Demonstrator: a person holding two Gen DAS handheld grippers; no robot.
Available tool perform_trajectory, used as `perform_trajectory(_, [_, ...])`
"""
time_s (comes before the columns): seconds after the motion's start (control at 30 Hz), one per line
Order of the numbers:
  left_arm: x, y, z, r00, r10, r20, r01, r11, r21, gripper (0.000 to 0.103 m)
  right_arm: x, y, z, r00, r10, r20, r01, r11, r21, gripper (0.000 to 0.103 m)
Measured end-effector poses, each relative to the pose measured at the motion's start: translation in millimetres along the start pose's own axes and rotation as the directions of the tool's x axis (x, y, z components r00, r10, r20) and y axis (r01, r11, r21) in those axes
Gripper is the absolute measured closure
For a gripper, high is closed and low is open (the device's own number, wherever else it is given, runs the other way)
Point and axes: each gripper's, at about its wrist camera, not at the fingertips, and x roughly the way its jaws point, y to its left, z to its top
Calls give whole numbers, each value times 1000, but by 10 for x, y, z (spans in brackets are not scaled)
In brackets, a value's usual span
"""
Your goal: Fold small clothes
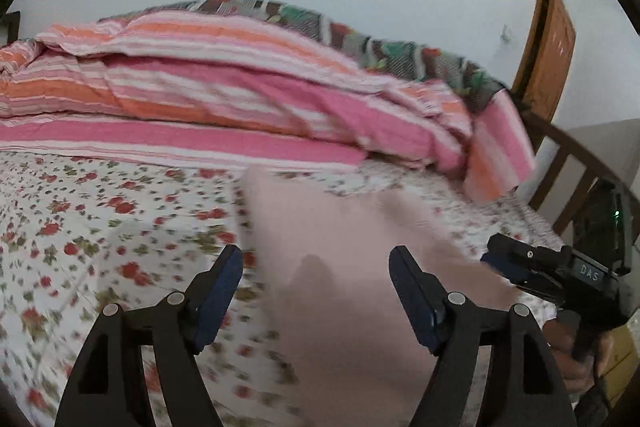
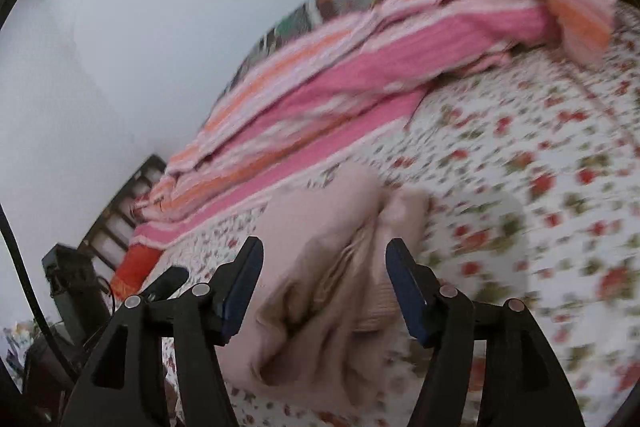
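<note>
A pale pink garment [image 1: 340, 267] lies on the floral bedsheet [image 1: 100, 227]. In the left wrist view it looks flat and smooth. My left gripper [image 1: 316, 259] is open above its near part and holds nothing. The right gripper [image 1: 504, 259] shows at the garment's right edge in this view. In the right wrist view the garment [image 2: 320, 267] is bunched and creased, with a ribbed edge. My right gripper [image 2: 324, 251] is open, its fingers standing either side of the bunched cloth without gripping it. Both views are motion-blurred.
A pink and orange striped blanket [image 1: 200, 87] is heaped along the far side of the bed, against a patterned quilt [image 1: 360, 35]. A wooden bed rail [image 1: 580, 167] and a wooden door [image 1: 548, 47] are at the right. The floral bedsheet [image 2: 540, 187] spreads right.
</note>
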Motion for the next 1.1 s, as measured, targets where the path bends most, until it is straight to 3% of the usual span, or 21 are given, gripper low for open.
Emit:
perform_trajectory(0.07, [103, 91, 0, 1000, 10, 9, -10, 1000, -9, 29, 155, 39, -30, 998, -46, -30, 46, 999, -8, 42])
perform_trajectory(0.2, [210, 316, -104, 999, -24, 22, 26, 996, -84, 29, 297, 225, -157, 993, -121, -15, 119, 986, -116, 75])
perform_trajectory(0.27, [248, 351, -144, 1000, -29, -1, 28, 996, -87, 29, 242, 301, -201, 992, -126, 25, 129, 974, -184, 82])
perform_trajectory(0.37, [193, 368, -144, 1000, -13, 19, 14, 998, -55, 29, -66, 159, -174, 996, 43, 80, -33, 992, -122, 90])
perform_trajectory(0.4, [160, 392, -135, 999, -23, 33, 25, 998, -52, 29, -142, 98, -184, 994, 50, 96, -40, 994, -104, 90])
perform_trajectory(0.5, [180, 448, -135, 999, -31, 18, 32, 997, -68, 29, -12, -46, -264, 993, -106, 58, 111, 990, -89, 90])
perform_trajectory(0.57, [208, 470, -149, 1000, -27, 3, 27, 997, -76, 29, 68, -170, -305, 995, -93, 36, 94, 995, -17, 90])
perform_trajectory(0.63, [218, 487, -150, 1000, -29, -6, 29, 996, -85, 29, 49, -169, -298, 997, -71, 31, 71, 997, -6, 86])
perform_trajectory(0.8, [150, 517, -116, 999, -31, 12, 32, 997, -69, 29, 72, -161, -282, 999, -45, 8, 45, 999, 25, 34])
perform_trajectory(0.97, [56, 626, -41, 998, -43, 42, 46, 995, -86, 29, 365, -237, -249, 994, -41, -103, 48, 996, 72, 24])
perform_trajectory(1.1, [-18, 767, 23, 996, -49, 70, 57, 992, -115, 29, 565, -172, -226, 989, -62, -135, 68, 997, 37, 18])
